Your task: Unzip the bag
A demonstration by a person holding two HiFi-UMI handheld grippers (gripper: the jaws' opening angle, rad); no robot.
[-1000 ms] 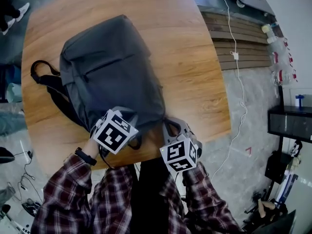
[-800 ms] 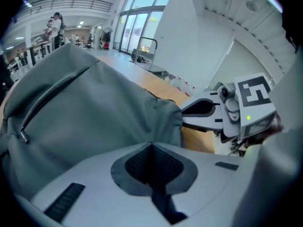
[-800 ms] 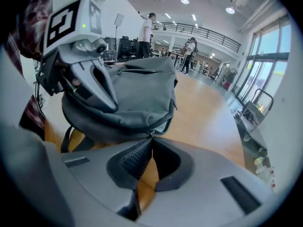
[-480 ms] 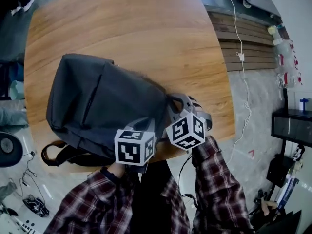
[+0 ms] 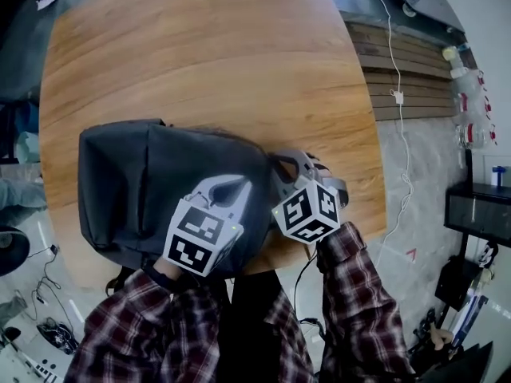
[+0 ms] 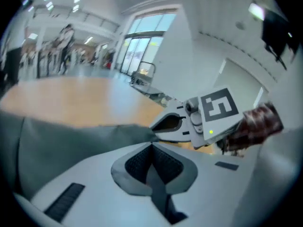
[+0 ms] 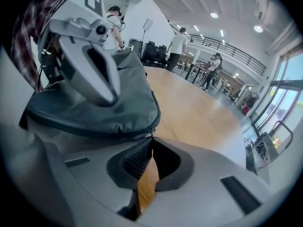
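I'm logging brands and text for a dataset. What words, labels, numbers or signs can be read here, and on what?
No word or number is readable in any view.
Left cube and right cube: black-and-white square patterns, not text.
Bag: no logo or label shows.
Bottles on the floor at right: red labels, too small to read.

Bag lies on the desk, down in the near-left part, close to the near edge. Left gripper rests on top of the bag's right half. Right gripper sits just beside it, at the bag's right edge, tips on the zipper pull. Far half of the desk stretches behind the bag. Off to the right, a cable trails along the floor.
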